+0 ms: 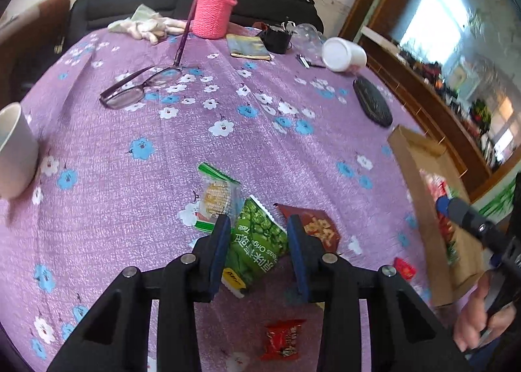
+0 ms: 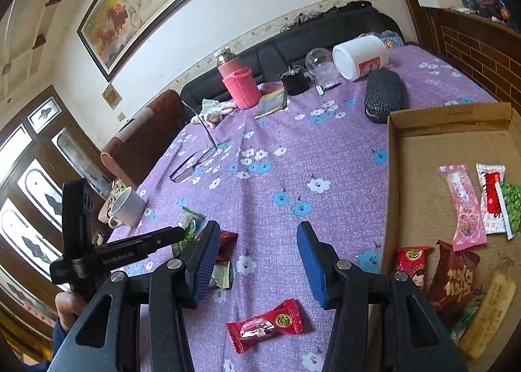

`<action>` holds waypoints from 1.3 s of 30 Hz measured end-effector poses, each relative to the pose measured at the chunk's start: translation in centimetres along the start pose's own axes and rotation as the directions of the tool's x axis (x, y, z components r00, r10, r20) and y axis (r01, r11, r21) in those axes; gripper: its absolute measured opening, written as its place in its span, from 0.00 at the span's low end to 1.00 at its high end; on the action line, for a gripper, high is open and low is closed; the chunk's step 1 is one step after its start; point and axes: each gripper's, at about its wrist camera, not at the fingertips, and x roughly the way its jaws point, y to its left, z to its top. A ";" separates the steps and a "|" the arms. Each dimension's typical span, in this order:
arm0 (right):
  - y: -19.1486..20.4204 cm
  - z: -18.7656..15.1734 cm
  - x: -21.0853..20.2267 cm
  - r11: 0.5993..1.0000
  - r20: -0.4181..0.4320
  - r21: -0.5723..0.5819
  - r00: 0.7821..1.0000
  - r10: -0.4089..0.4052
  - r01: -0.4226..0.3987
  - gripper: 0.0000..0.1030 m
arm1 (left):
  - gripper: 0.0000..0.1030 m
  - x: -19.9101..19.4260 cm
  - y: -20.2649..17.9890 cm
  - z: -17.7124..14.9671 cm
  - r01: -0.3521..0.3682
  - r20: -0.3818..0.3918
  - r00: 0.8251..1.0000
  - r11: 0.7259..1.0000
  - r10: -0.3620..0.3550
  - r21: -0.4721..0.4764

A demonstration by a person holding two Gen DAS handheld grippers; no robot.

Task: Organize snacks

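Observation:
My left gripper (image 1: 259, 225) is open, its fingers on either side of a green pea snack packet (image 1: 257, 243) on the purple cloth. A clear corn snack packet (image 1: 216, 197) lies to its left, a dark red packet (image 1: 320, 228) to its right, and a red candy (image 1: 285, 339) nearer. My right gripper (image 2: 259, 232) is open and empty above the cloth, with a red candy (image 2: 265, 324) just below it. A cardboard box (image 2: 420, 176) at the right holds several snack packets (image 2: 464, 209). The left gripper also shows in the right wrist view (image 2: 176, 235).
Glasses (image 1: 140, 88), a white mug (image 1: 14, 150), a pink bottle (image 1: 215, 4), a white jar on its side (image 1: 343, 54), a black case (image 1: 373, 101) and gloves (image 1: 146, 25) lie on the table (image 1: 130, 209). A dark sofa stands behind it.

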 end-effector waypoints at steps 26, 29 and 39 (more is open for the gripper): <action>3.4 -2.7 4.0 0.970 -0.204 -0.236 0.972 -0.115 0.065 0.62 | 0.33 1.4 0.2 -0.7 -0.157 0.003 0.987 0.984 0.158 0.089; 2.7 -3.1 4.9 0.970 -0.264 -0.228 0.954 -0.145 0.084 0.62 | 0.33 0.7 0.2 -0.5 -0.136 0.033 0.990 0.988 0.134 0.071; 2.8 -3.7 4.9 0.976 -0.400 -0.073 0.902 0.162 -0.207 0.63 | 0.33 -1.1 0.1 0.1 -0.072 0.113 0.991 0.997 0.067 0.035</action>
